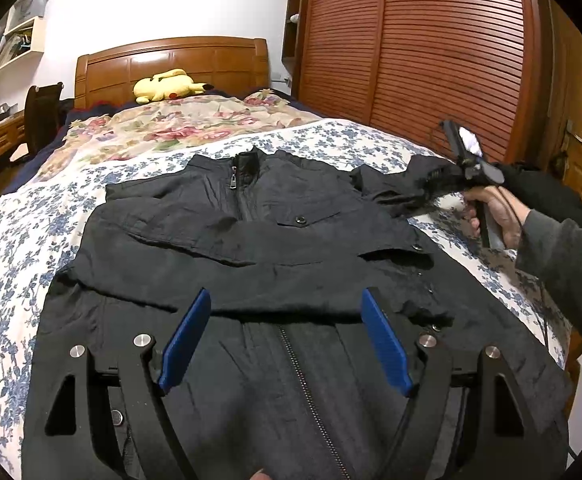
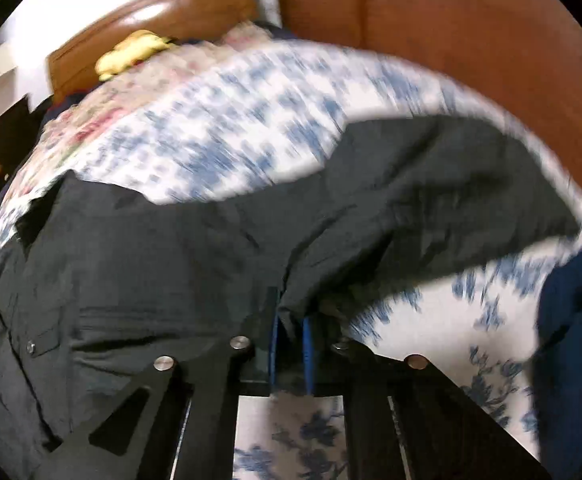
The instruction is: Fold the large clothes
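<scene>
A black zip-front jacket (image 1: 251, 248) lies face up on the bed, collar toward the headboard, with one sleeve folded across its chest. My left gripper (image 1: 287, 320) hovers over the jacket's lower front, its blue pads (image 1: 187, 344) wide apart with nothing between them. At the right, a person's hand (image 1: 495, 216) holds my right gripper (image 1: 439, 186), which is shut on the other sleeve (image 1: 395, 188) and lifts it off the sheet. The right wrist view is blurred; there the gripper (image 2: 291, 320) pinches the black sleeve (image 2: 431, 184) between nearly touching blue pads (image 2: 308, 352).
The bed has a blue-flowered sheet (image 1: 31, 240), a rose-patterned quilt (image 1: 171, 128), a yellow plush toy (image 1: 167, 86) and a wooden headboard (image 1: 171, 60). A louvred wooden wardrobe (image 1: 431, 60) stands close along the right side. A chair (image 1: 43, 116) and desk are at the left.
</scene>
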